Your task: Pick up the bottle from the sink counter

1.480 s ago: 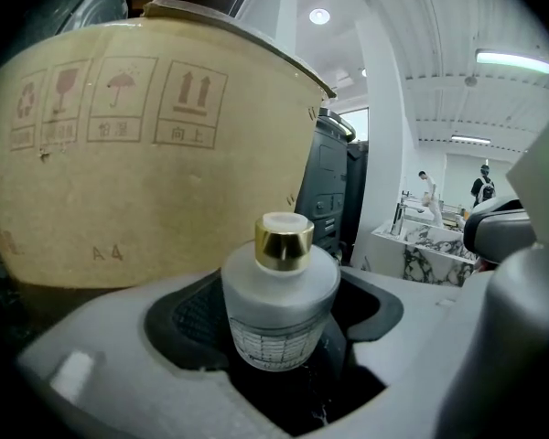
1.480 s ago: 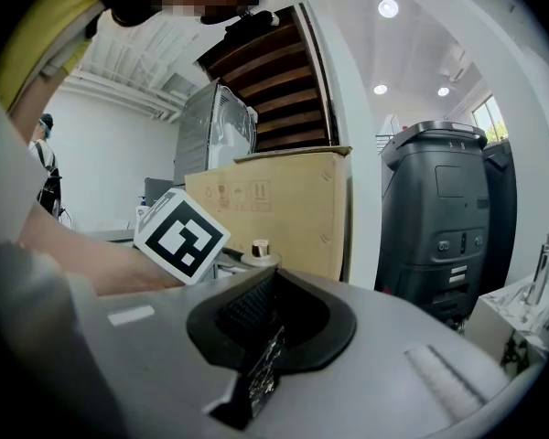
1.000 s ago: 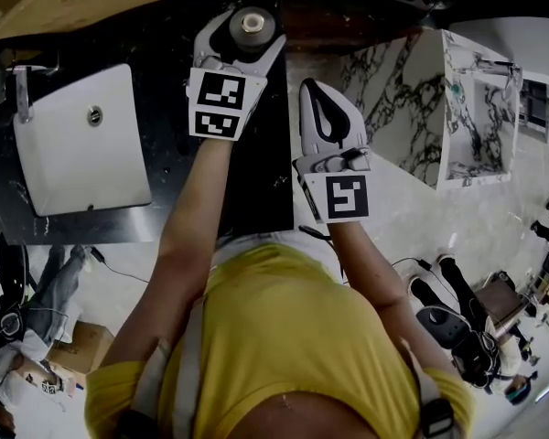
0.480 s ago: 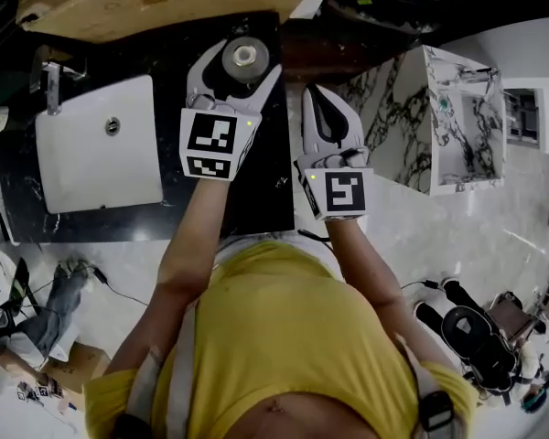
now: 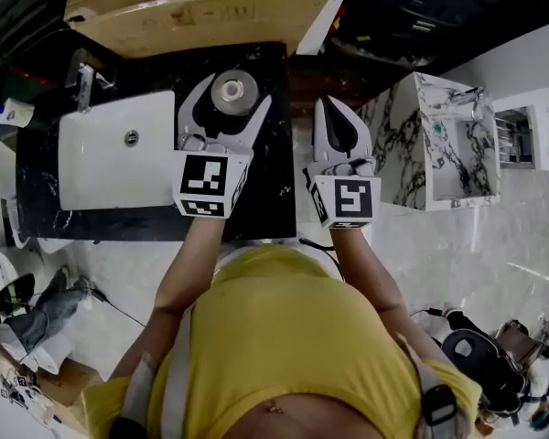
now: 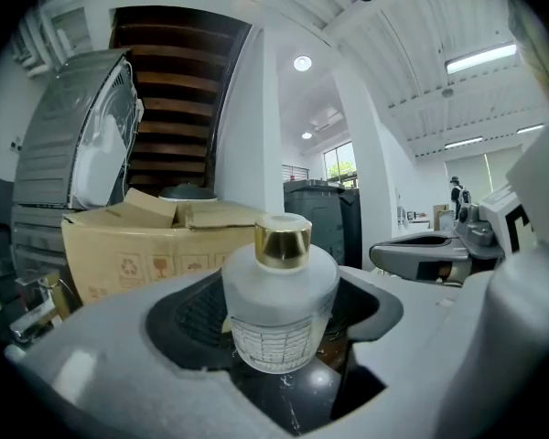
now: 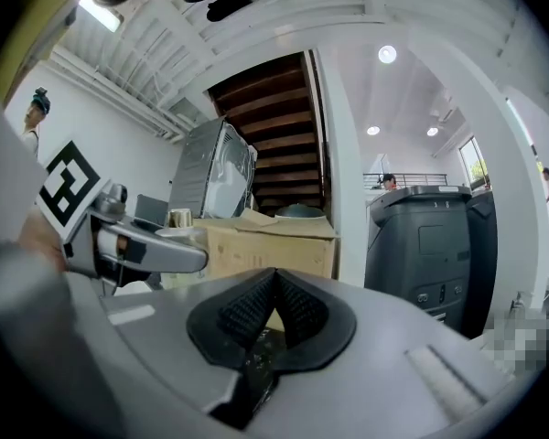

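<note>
A frosted white bottle (image 5: pixel 235 92) with a gold cap stands upright between the two jaws of my left gripper (image 5: pixel 237 87), over the black sink counter (image 5: pixel 267 195). The left gripper view shows the bottle (image 6: pixel 280 305) held between the dark pads, which press on both its sides, with the glossy counter just beneath it. My right gripper (image 5: pixel 335 110) hovers just past the counter's right edge; in its own view the ribbed pads (image 7: pixel 247 314) meet with nothing between them.
A white sink basin (image 5: pixel 119 154) with a faucet (image 5: pixel 84 85) lies left of the bottle. Cardboard boxes (image 5: pixel 201 16) stand behind the counter. A marble-patterned cabinet (image 5: pixel 439 144) is to the right. Cables and gear lie on the floor.
The left gripper and the bottle in it have come from the back of the counter towards me. The right gripper stays shut beside it. The head camera has shifted.
</note>
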